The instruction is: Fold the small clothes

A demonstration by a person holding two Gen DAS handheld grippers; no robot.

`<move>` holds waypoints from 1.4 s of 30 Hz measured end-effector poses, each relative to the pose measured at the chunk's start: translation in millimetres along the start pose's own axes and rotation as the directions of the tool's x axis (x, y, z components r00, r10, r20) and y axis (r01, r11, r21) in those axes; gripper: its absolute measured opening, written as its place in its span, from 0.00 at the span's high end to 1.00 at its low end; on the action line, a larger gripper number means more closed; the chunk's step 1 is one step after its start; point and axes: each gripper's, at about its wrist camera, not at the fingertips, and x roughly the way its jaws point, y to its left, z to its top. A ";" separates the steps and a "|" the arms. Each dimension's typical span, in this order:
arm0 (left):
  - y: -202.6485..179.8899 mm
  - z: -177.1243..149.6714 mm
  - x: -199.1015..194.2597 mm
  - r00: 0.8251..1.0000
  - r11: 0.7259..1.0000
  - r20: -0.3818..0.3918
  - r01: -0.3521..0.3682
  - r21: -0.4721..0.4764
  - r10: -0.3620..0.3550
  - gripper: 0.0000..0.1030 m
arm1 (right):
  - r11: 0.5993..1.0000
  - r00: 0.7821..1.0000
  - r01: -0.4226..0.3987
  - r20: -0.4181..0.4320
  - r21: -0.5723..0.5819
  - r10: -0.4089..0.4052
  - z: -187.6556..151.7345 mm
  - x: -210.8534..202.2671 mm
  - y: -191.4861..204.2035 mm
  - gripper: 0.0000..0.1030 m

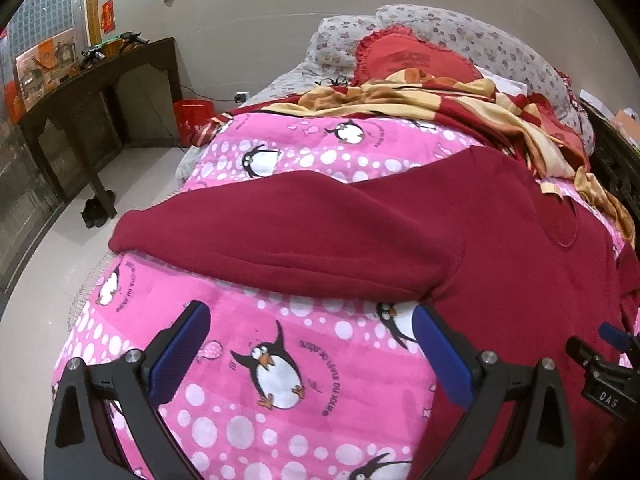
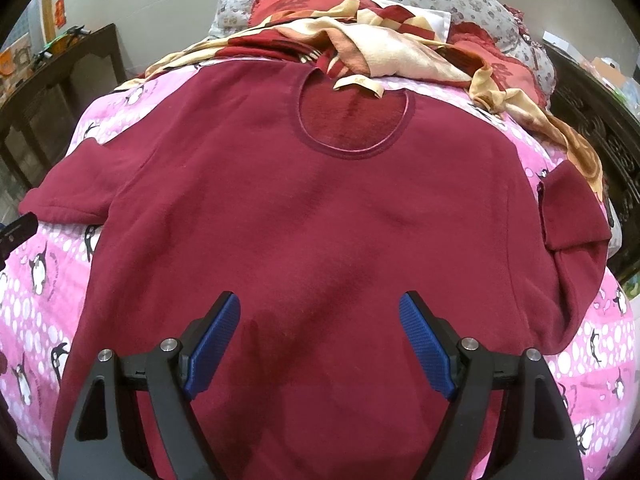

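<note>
Sweater [image 2: 320, 216] is lying spread flat, front up, on the pink penguin blanket [image 1: 256, 360] covering the bed, sleeves out, likely smoothed ready for folding. Left tongs [image 1: 312, 344] are hovering apart, gripping nothing, just below the left sleeve [image 1: 256, 232]. Right tongs [image 2: 320, 340] are gaping above the hem. Blanket is leaving room on both sides; a crumpled sheet [image 2: 400, 56] is crowding the collar.

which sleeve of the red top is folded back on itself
The sleeve on the right of the right wrist view, doubled back; the other sleeve lies stretched out flat on the penguin blanket.
</note>
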 end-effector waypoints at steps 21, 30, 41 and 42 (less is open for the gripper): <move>149.5 31.0 31.5 0.998 0.931 -0.060 -0.053 -0.362 0.033 0.07 | 0.995 0.996 -0.081 0.015 -0.056 0.082 6.8 0.8 29.3 0.13; 212.8 32.1 91.8 0.988 0.796 -0.141 -0.031 -0.604 -0.068 0.24 | 0.992 0.995 -0.102 -0.008 -0.068 0.101 8.7 9.7 37.4 0.13; 211.2 53.5 104.1 0.990 0.807 -0.120 -0.015 -0.590 -0.070 0.88 | 0.989 0.992 -0.124 -0.009 -0.083 0.123 12.0 11.7 44.2 0.19; 205.8 57.5 96.1 0.993 0.819 -0.100 -0.009 -0.574 -0.059 0.88 | 0.989 0.992 -0.125 -0.004 -0.079 0.125 12.4 10.0 42.4 0.19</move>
